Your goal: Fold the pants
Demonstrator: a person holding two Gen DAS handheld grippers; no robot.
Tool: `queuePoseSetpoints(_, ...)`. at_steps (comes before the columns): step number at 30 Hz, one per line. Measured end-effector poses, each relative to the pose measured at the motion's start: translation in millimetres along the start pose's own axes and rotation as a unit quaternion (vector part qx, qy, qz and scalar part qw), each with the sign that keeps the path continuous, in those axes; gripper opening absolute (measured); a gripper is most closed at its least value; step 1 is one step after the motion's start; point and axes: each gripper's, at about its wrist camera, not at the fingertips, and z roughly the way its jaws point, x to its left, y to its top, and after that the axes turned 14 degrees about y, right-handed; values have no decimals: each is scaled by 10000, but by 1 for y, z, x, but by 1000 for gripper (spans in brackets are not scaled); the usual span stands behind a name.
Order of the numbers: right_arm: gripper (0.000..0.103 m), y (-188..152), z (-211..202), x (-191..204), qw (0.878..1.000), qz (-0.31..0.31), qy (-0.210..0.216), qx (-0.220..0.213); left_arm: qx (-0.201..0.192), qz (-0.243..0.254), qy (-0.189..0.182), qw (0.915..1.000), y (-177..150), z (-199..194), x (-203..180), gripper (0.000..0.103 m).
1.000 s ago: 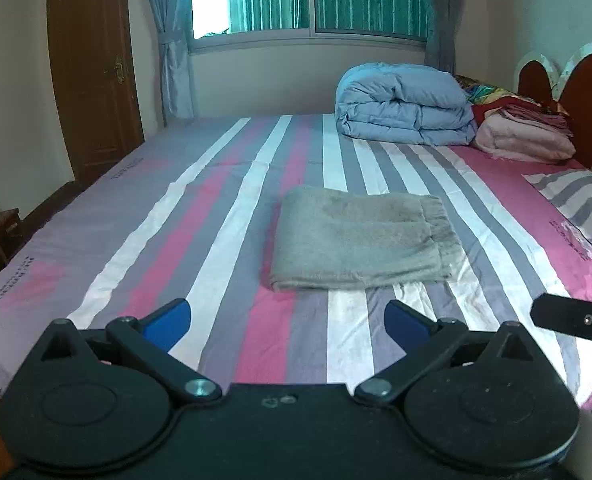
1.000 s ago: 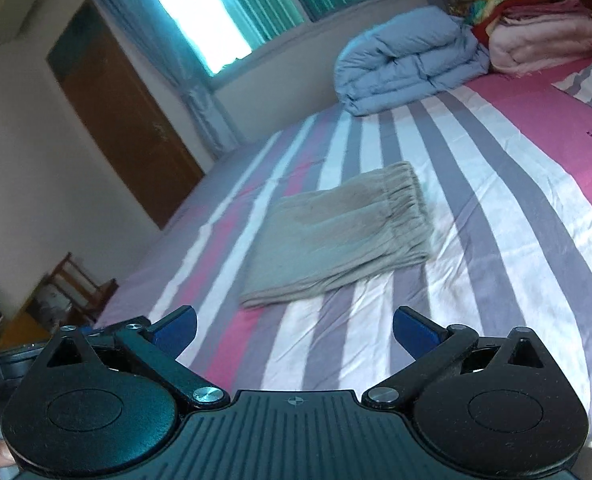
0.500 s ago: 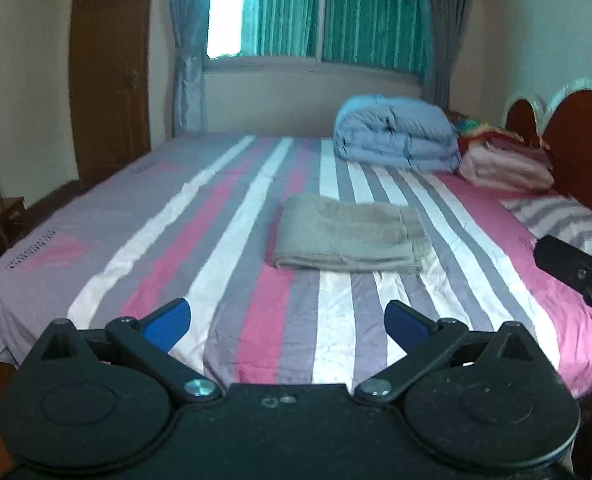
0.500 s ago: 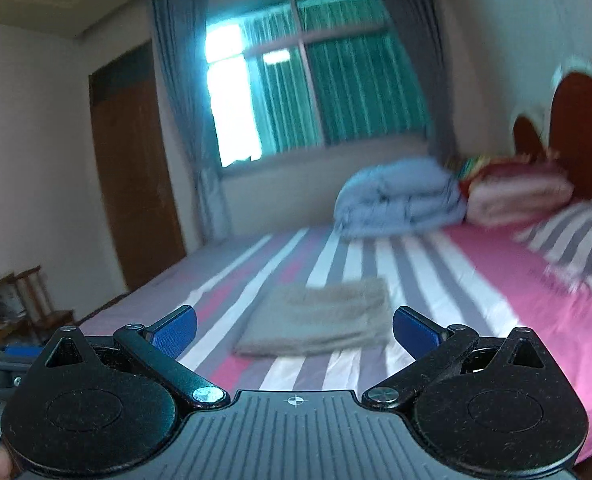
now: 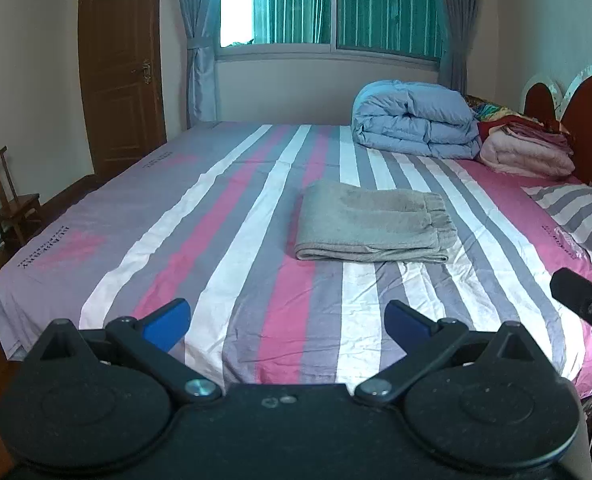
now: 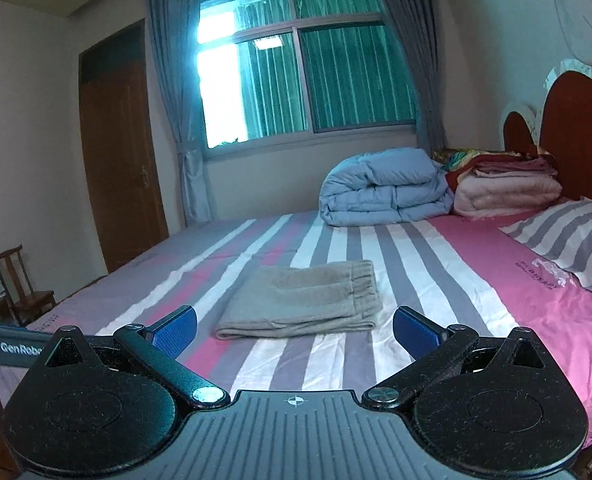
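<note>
pants [image 5: 370, 226]: grey, folded in a flat rectangle, mid-bed [image 5: 232, 216] on striped sheet
left gripper [image 5: 288, 318]: jaws wide, holding nothing, short of the bed's near edge
right gripper [image 6: 294, 326]: jaws wide, holding nothing, well apart from pants
far end: blue duvet [image 5: 414, 120], folded

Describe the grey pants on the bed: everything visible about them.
The grey pants are folded into a flat, roughly rectangular bundle of soft, fleecy-looking fabric. The gathered elastic waistband sits at the end toward the headboard; the rounded fold faces the door side. Layered edges show along the near side. They lie alone on the striped sheet, near the bed's middle. Neither open gripper touches them.
</note>
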Motion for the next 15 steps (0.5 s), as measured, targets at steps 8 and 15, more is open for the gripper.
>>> queuePoseSetpoints(8,103,-1,0,1,10000,28,27,-23,-156,131,-77,9998,-2,-3,-2,97)
queuePoseSetpoints(15,103,-2,1,-1,10000,9,48,28,-189,104,-98,9997,-3,-6,1,97)
